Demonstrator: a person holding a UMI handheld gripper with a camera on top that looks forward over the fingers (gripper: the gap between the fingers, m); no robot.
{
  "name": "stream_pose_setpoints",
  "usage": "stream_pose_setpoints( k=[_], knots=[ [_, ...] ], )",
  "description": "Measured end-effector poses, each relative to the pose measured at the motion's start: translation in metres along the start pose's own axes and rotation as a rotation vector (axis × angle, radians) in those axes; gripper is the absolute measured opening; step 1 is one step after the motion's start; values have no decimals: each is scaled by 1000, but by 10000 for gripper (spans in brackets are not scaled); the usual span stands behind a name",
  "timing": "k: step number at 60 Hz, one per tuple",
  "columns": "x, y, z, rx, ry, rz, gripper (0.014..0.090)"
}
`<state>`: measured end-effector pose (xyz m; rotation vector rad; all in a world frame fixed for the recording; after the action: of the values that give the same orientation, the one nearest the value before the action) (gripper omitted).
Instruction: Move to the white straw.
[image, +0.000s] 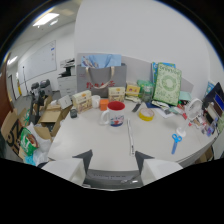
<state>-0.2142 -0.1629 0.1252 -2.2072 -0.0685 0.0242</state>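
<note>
Straw first: the thin white plastic straw lies flat on the pale round desk, running lengthwise from the middle toward the near edge, just ahead of the tongs at about one o'clock. The tongs stand wide apart and hold nothing. Beyond the straw's far end, at eleven o'clock, sits a white ceramic mug with a red inside; at one o'clock, a yellow tape roll; blue-handled scissors lie at three o'clock. The approach looks underway but unfinished; next, a short advance forward and down, nudged slightly right, should bring the fingers over the straw.
</note>
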Motion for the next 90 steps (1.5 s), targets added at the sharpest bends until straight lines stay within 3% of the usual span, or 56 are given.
stream_pose_setpoints(
  k=[14, 37, 90],
  knots=[
    [9, 6, -2, -10, 2, 5, 843],
    [77, 26, 12, -40, 67, 8, 845],
    [108, 14, 154, -103, -20, -4, 841]
  ],
)
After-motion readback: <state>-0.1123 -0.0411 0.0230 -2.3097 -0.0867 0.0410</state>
